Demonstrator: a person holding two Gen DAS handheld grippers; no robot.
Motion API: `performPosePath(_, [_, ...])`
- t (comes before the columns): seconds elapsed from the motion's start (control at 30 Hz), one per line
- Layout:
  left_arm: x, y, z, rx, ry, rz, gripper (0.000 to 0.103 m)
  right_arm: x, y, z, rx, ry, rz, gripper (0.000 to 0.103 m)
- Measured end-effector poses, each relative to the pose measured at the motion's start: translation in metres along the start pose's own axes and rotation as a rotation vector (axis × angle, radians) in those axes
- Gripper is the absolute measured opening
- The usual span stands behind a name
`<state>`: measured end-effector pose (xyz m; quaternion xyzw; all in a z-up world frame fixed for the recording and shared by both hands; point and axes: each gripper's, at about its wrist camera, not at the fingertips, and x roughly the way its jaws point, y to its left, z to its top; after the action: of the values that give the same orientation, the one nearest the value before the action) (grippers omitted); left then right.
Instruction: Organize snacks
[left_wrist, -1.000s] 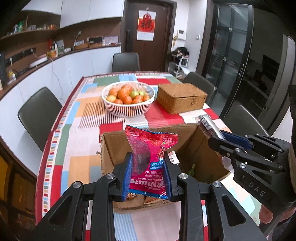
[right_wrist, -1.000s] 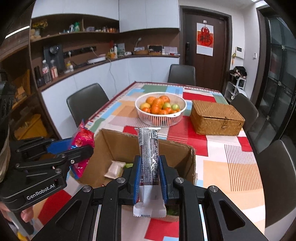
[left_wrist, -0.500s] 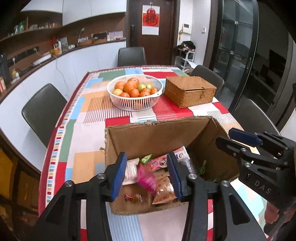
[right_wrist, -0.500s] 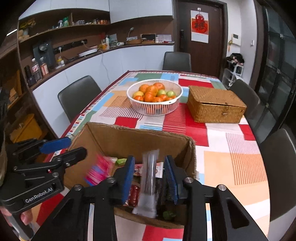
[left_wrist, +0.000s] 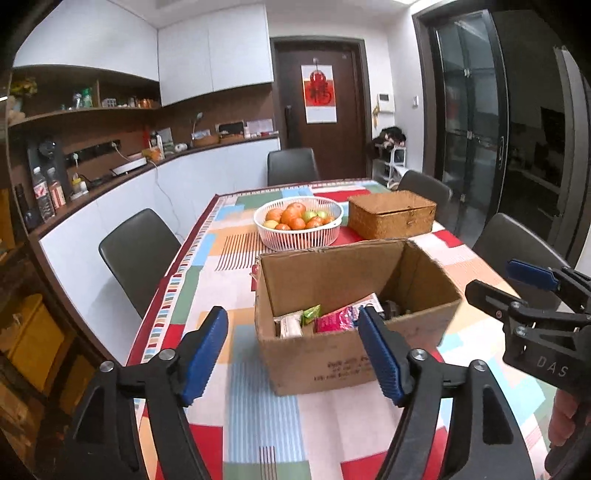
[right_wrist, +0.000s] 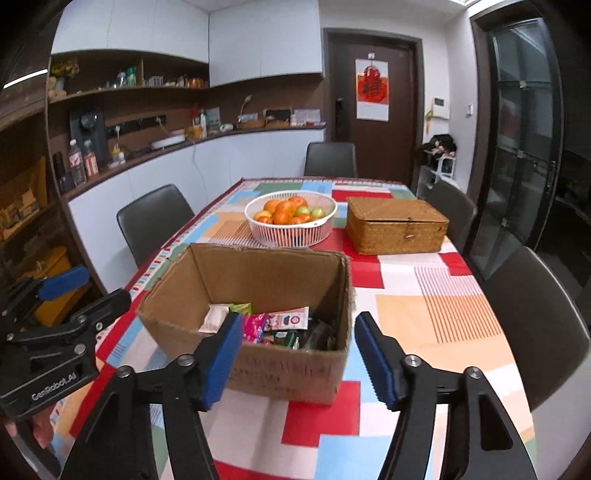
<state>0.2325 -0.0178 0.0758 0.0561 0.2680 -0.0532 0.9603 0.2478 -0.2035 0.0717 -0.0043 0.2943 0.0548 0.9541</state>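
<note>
Grippers hover wide apart and empty over a dining table: the left gripper (left_wrist: 291, 354) and the right gripper (right_wrist: 299, 356) each spread 2 ribbed blue pads, gripping and touching nothing. Snack packets (right_wrist: 273, 326), crinkly foil and plastic in pink, green and white, lie inside an open, square-sided cardboard box (right_wrist: 288, 373) on the patchwork tablecloth (right_wrist: 417, 306). Behind it stand a slatted white fruit basket (right_wrist: 291, 232) and a lidded woven wicker box (right_wrist: 397, 225).
</note>
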Motion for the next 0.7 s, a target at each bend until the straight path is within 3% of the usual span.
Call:
performPosePath(0.23, [-0.045, 0.001, -0.019, -0.028, -0.055, 0.007, 0.088, -0.047, 0.007, -0.024, -0.006, -0.08, -0.042, 0.085])
performPosePath(0.37, [-0.066, 0.002, -0.032, -0.037, -0.072, 0.021, 0.098, -0.067, 0.011, -0.035, -0.021, -0.111, -0.056, 0.088])
performPosePath(0.7, [-0.098, 0.003, -0.053, -0.052, -0.105, 0.042, 0.103, -0.105, 0.02, -0.058, -0.046, -0.166, -0.086, 0.093])
